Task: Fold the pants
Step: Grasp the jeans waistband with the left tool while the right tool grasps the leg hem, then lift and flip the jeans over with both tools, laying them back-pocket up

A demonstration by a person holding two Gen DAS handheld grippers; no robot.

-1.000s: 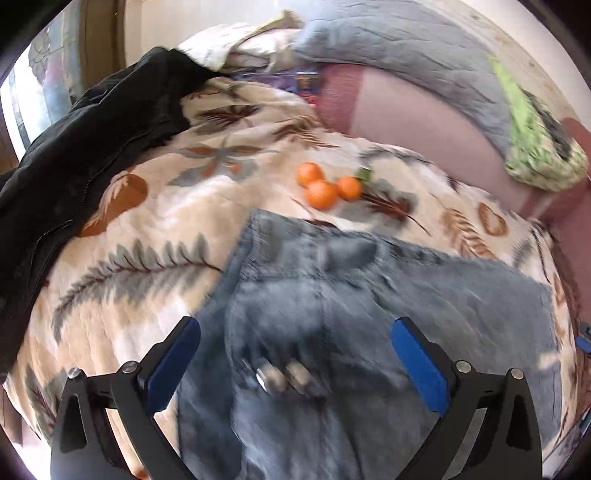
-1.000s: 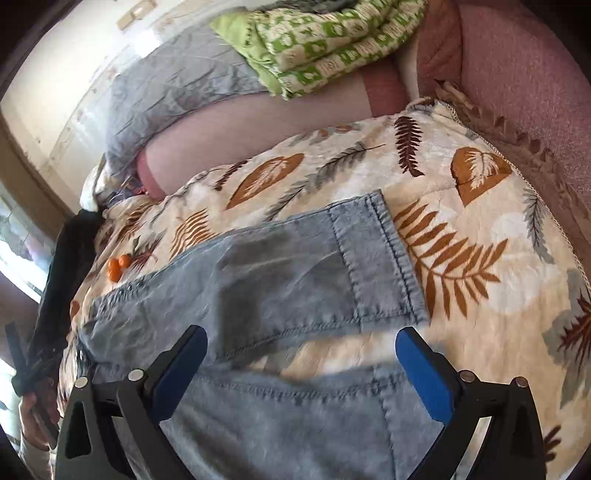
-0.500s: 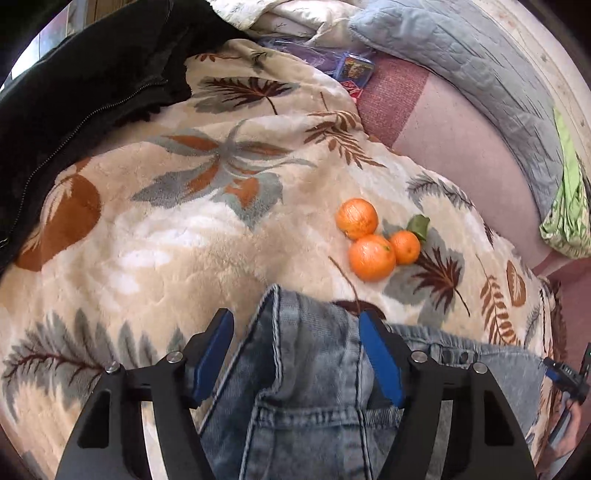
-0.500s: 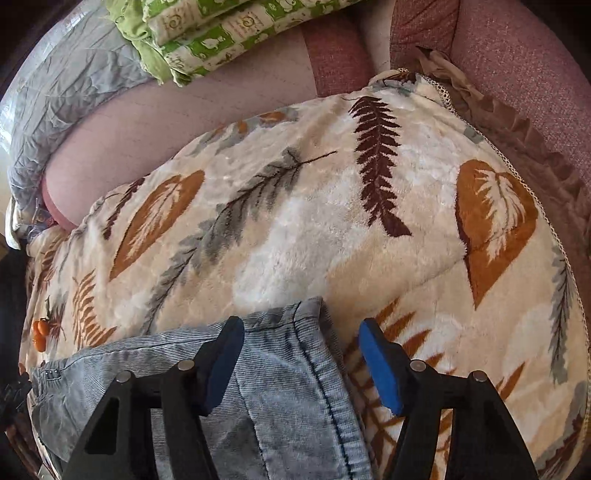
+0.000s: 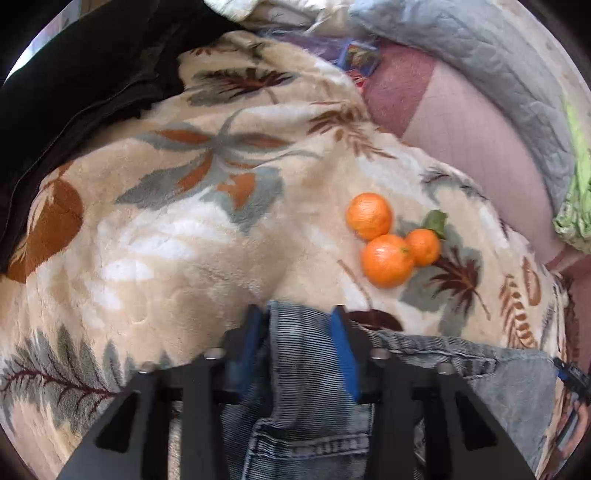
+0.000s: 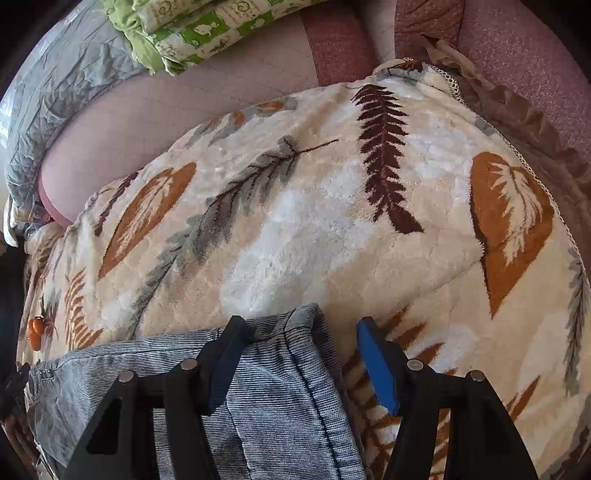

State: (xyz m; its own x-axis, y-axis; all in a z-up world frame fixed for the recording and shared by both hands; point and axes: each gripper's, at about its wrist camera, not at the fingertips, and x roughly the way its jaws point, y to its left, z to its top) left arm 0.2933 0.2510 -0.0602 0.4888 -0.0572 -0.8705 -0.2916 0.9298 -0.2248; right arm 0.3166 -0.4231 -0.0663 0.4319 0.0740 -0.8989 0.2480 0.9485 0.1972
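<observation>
Blue denim pants (image 5: 303,369) lie flat on a leaf-print blanket (image 5: 184,240). My left gripper (image 5: 297,332) sits at the far waistband corner. Its jaws are closing, and bunched denim fills the gap between its blue pads (image 5: 341,354). In the right wrist view the pants (image 6: 280,387) end in a hemmed leg edge. My right gripper (image 6: 300,325) straddles that hem with its jaws closing. Its left finger lies against the denim. A strip of blanket (image 6: 295,229) still shows between the hem and the right pad (image 6: 376,365).
Three oranges (image 5: 386,260) lie on the blanket just beyond the waistband. A black jacket (image 5: 74,74) covers the far left. A grey quilt (image 5: 480,55) and a green patterned cloth (image 6: 207,29) rest on the pink sofa back (image 6: 147,122).
Both grippers came forward and down from over the middle of the pants to their far edge. Both pairs of jaws narrowed, the left far more, and denim now bunches between its pads.
</observation>
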